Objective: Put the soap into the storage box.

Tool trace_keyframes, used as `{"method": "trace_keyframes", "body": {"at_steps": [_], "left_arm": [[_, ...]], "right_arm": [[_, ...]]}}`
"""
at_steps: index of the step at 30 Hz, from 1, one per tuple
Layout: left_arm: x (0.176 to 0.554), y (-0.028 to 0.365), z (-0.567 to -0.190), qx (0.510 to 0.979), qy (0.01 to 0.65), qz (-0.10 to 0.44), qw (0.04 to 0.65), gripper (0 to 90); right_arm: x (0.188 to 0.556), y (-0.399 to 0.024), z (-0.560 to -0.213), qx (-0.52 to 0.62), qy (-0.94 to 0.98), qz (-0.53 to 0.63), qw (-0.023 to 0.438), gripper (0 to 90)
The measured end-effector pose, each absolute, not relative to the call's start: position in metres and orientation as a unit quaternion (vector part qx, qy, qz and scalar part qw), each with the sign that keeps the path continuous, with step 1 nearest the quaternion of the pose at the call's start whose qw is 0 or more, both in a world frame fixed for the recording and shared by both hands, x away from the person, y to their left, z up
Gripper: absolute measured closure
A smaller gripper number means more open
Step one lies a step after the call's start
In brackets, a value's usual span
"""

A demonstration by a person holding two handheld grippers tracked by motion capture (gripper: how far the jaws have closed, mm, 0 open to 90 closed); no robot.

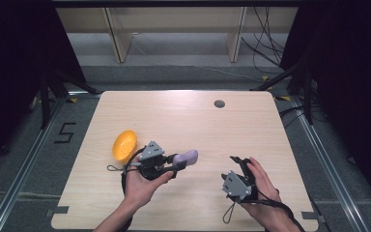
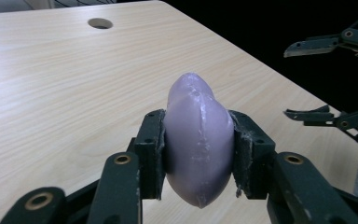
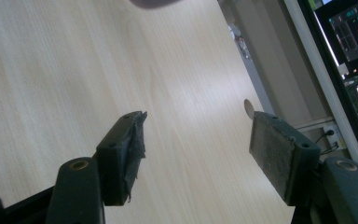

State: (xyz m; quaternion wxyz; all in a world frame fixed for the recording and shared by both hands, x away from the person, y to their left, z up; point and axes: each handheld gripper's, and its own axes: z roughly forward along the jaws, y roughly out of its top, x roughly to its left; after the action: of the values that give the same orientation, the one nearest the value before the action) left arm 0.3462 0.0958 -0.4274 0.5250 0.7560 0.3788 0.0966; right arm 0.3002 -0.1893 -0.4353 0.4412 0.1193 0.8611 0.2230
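Purple soap (image 2: 199,140), clamped in left tongs (image 2: 198,154)

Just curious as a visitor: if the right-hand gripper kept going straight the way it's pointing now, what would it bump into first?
Probably nothing soon: the right gripper stands open with bare table ahead. The purple piece lies off its line, though depth is unclear.

I work in what looks like a lab recording booth: black curtains (image 1: 14,72) hang on both sides of my pale wooden table (image 1: 183,121). Beyond my jaws, cables (image 1: 265,43) trail over grey floor, and lit monitors (image 3: 354,32) glow past my right pad.
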Motion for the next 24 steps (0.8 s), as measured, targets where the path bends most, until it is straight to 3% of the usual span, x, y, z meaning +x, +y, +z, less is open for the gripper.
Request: {"method": "trace_keyframes", "body": {"at_steps": [24], "left_arm": [[0.34,0.126,-0.427,0.741,0.405,0.157,0.513,58.9]], "right_arm": [[0.306,-0.198,-0.439,0.164,0.853,0.24,0.433,35.7]]}}
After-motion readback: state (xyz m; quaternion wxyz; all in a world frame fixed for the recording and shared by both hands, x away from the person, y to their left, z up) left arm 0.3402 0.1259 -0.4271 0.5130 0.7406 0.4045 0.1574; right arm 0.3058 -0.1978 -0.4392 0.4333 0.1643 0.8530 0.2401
